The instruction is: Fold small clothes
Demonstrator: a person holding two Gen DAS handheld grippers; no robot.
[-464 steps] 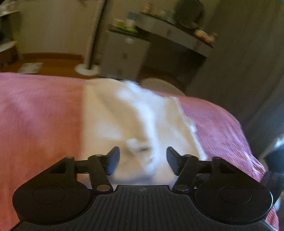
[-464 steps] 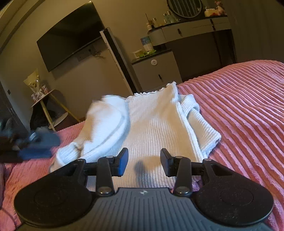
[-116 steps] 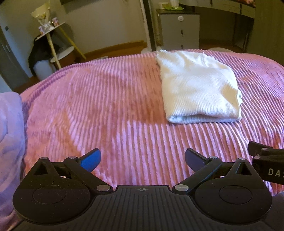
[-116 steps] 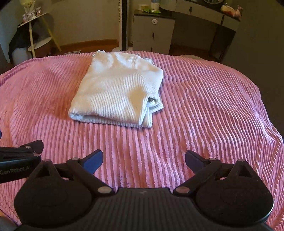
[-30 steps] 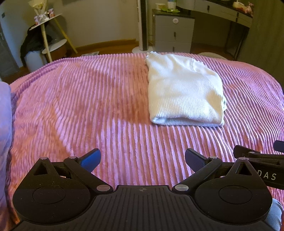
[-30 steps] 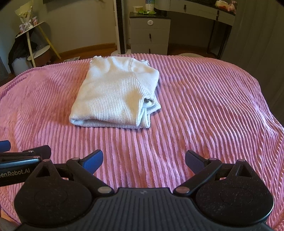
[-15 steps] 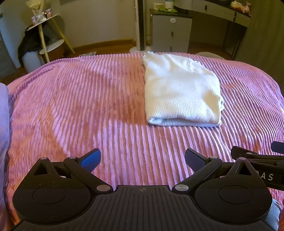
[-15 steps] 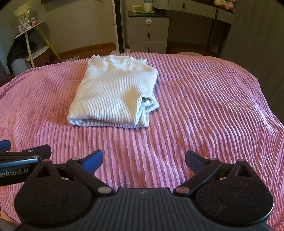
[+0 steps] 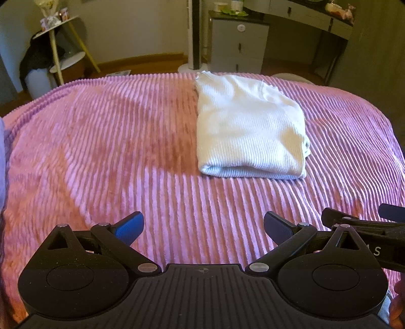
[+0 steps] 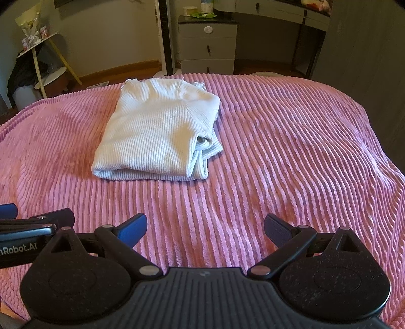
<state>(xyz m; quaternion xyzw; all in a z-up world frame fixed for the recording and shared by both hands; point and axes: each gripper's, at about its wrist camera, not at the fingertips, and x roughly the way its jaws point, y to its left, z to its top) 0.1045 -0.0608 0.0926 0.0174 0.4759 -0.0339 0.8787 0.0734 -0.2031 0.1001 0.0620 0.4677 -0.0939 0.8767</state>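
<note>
A white ribbed knit top (image 9: 248, 129) (image 10: 159, 131) lies folded into a neat rectangle on the pink corduroy bedspread (image 9: 114, 151) (image 10: 291, 151), near the bed's far edge. My left gripper (image 9: 202, 227) hovers open over the near part of the bed, well short of the top, with nothing between its fingers. Beside it my right gripper (image 10: 205, 227) is also open and empty, equally far back from the garment. Each gripper shows at the edge of the other's view.
Beyond the bed stand a grey drawer unit (image 10: 207, 43), a tall tower fan (image 9: 195, 35), a dark desk (image 9: 316, 15) and a small white-and-yellow side table (image 10: 48, 63). A lilac fabric (image 9: 2, 162) shows at the far left edge.
Both grippers have stayed open and drifted slightly; the folded top sits a little further left in the left wrist view. The top itself has not moved on the bed.
</note>
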